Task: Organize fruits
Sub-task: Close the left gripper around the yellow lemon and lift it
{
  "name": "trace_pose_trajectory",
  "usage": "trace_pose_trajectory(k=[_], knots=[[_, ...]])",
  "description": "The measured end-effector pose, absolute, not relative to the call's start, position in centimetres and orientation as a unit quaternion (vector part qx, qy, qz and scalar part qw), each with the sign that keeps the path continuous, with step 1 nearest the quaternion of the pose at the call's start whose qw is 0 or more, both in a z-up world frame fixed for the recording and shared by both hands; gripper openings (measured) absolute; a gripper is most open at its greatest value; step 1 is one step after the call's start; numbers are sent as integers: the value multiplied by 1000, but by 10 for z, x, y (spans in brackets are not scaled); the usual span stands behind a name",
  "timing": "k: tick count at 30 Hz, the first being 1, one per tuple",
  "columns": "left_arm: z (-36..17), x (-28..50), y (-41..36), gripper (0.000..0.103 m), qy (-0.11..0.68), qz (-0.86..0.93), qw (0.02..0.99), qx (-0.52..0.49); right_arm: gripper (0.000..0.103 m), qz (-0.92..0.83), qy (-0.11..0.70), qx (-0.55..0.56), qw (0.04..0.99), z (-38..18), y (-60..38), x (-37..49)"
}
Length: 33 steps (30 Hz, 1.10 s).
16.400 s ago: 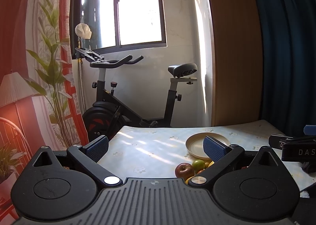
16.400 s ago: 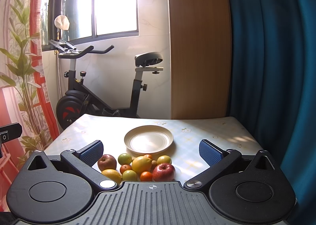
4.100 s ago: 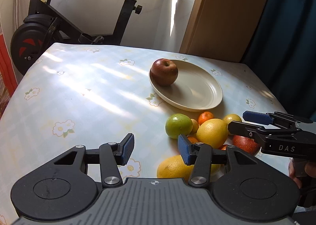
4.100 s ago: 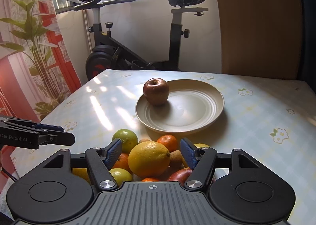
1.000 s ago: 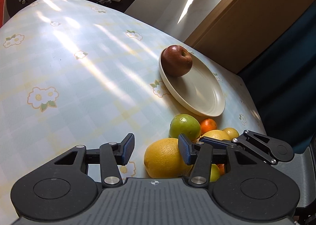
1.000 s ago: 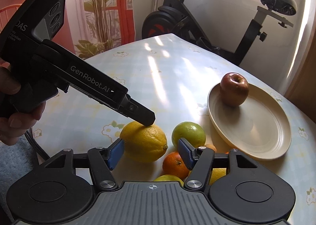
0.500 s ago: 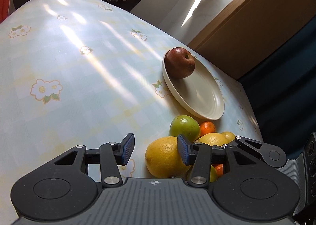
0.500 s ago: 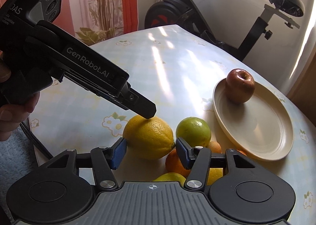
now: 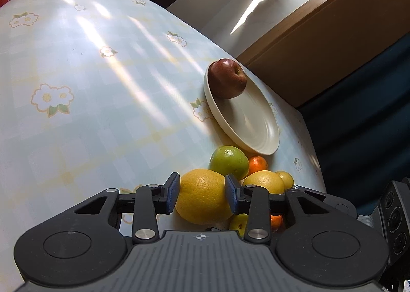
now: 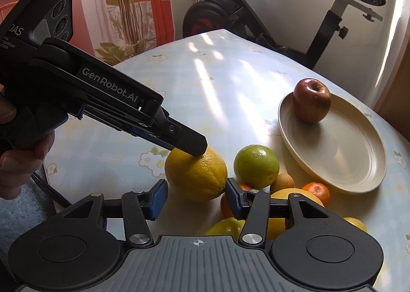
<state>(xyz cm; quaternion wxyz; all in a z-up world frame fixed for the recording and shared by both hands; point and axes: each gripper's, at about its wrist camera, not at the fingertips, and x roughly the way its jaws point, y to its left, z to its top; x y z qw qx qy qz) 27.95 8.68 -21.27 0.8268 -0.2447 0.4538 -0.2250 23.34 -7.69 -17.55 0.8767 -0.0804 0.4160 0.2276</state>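
Observation:
A large yellow citrus [image 9: 202, 197] [image 10: 196, 174] lies at the near edge of a fruit pile on the flowered table. My left gripper [image 9: 202, 193] has it between its blue pads, which touch both sides as the jaws are closing. In the right wrist view the left gripper [image 10: 194, 149] reaches in from the left, one finger over the fruit's top. My right gripper [image 10: 195, 199] points at the same citrus from the front. Its jaws are closing, with its pads clear of the peel. A red apple [image 9: 226, 78] [image 10: 311, 103] rests on the cream plate [image 9: 256, 122] [image 10: 346, 148].
Beside the citrus sit a green fruit [image 10: 256, 166], small oranges [image 10: 316, 190] and another yellow fruit [image 9: 265, 181]. A person's hand [image 10: 15, 158] holds the left gripper at the table's left edge. An exercise bike [image 10: 230, 17] stands behind the table.
The left gripper's jaws have narrowed onto the large yellow citrus. The right gripper's jaws have also narrowed. Both hands stayed almost in place.

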Motion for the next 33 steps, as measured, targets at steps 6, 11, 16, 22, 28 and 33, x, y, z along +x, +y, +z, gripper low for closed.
trace_pose_trajectory(k=[6,11,16,22,28,33], knots=[[-211,283,88,40,453,-223,831,-232,44,236,417,-65,875,-176,-75,231],[-210,284,86,40,452,-231,834,-216,44,236,419,-68,874,-177,-77,235],[-211,285,87,40,452,-236,833,-217,45,237,419,-66,874,-177,-79,241],[-211,285,86,40,451,-236,833,-216,47,246,430,-73,865,-182,-74,247],[-213,285,88,41,454,-237,829,-224,49,255,439,-65,859,-184,-75,254],[-211,284,86,41,455,-233,831,-221,48,256,425,-67,865,-182,-75,249]])
